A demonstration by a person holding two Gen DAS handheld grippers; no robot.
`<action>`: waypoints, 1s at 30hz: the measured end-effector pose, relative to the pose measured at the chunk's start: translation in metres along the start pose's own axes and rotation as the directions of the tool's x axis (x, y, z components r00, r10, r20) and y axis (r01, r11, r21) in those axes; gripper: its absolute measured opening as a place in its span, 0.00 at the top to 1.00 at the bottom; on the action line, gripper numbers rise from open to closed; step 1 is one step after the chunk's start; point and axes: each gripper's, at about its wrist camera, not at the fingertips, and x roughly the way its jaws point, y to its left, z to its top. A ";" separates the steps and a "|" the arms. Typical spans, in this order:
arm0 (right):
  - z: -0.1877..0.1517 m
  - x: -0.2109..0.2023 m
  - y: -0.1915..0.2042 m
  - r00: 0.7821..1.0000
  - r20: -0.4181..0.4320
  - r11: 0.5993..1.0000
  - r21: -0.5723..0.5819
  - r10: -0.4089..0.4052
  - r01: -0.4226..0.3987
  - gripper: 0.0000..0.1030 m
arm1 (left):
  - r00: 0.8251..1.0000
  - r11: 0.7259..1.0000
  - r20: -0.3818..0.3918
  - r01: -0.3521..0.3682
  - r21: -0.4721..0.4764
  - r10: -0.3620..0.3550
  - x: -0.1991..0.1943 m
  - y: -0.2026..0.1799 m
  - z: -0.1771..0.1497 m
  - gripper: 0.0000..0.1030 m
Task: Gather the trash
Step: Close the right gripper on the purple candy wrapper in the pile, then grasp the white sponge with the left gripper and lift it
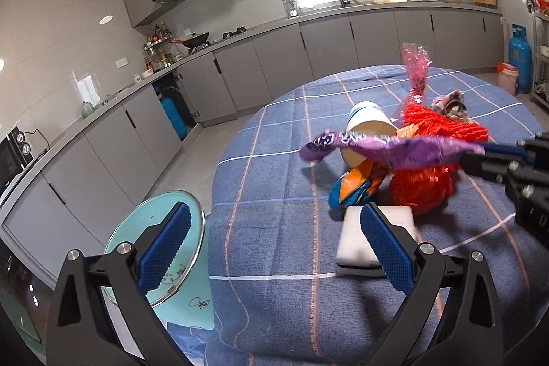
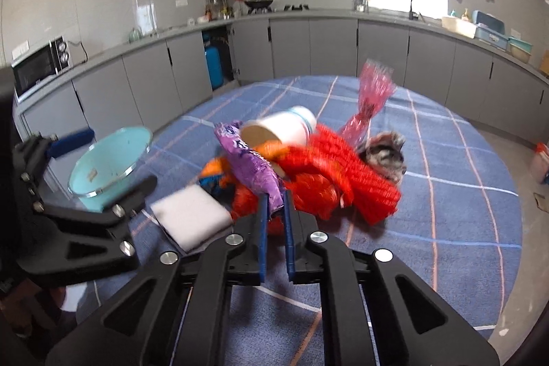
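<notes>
Trash lies heaped near the middle of the worktop (image 1: 274,160), which is covered in a blue checked cloth: a purple wrapper (image 1: 387,146), a tipped paper cup (image 1: 369,126), a red mesh bag (image 1: 432,174), an orange-and-blue wrapper (image 1: 357,184), a pink cellophane twist (image 1: 417,71) and a crumpled grey scrap (image 1: 451,103) on the far side. A white sponge block (image 1: 374,239) sits just beside the heap, toward the near edge.

The right claw (image 2: 274,211) is clenched on one end of the purple wrapper (image 2: 254,167), its blue pads pinching the foil. In the left wrist view the wrapper stretches out sideways above the cup, clear of the cloth. The left claw (image 1: 274,249) is released, jaws wide with nothing between them, hovering at the near left edge of the worktop over a teal bin (image 1: 151,249) that stands below that edge.

The wrapper looks very light, limp and slick, so it will flop and could slip; a firm pinch on a bunched end suits it best. The mesh bag is soft and may snag its neighbours. The cup is light but crushable, best taken gently by the rim or across the wall.
</notes>
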 end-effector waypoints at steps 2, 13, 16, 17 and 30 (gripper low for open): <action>0.003 -0.008 0.001 0.999 0.031 1.000 0.009 -0.009 0.008 0.93 | 1.000 1.000 0.008 0.011 0.007 -0.011 -0.002 -0.003 0.001 0.06; -0.016 -0.031 -0.014 0.985 0.095 0.989 0.063 -0.141 0.136 0.93 | 0.995 0.995 -0.022 0.098 0.016 -0.098 0.007 -0.028 0.001 0.06; -0.025 -0.026 -0.017 0.987 0.070 0.988 0.070 -0.142 0.137 0.93 | 0.991 0.992 -0.040 0.127 0.012 -0.127 0.011 -0.033 -0.001 0.06; -0.026 -0.024 -0.017 0.988 0.065 0.988 0.072 -0.141 0.136 0.93 | 0.990 0.991 -0.044 0.136 0.013 -0.135 0.012 -0.034 -0.002 0.06; -0.030 -0.020 -0.013 0.989 0.067 0.990 0.058 -0.130 0.126 0.93 | 0.948 0.958 -0.135 0.286 -0.029 -0.287 0.033 -0.036 -0.013 0.47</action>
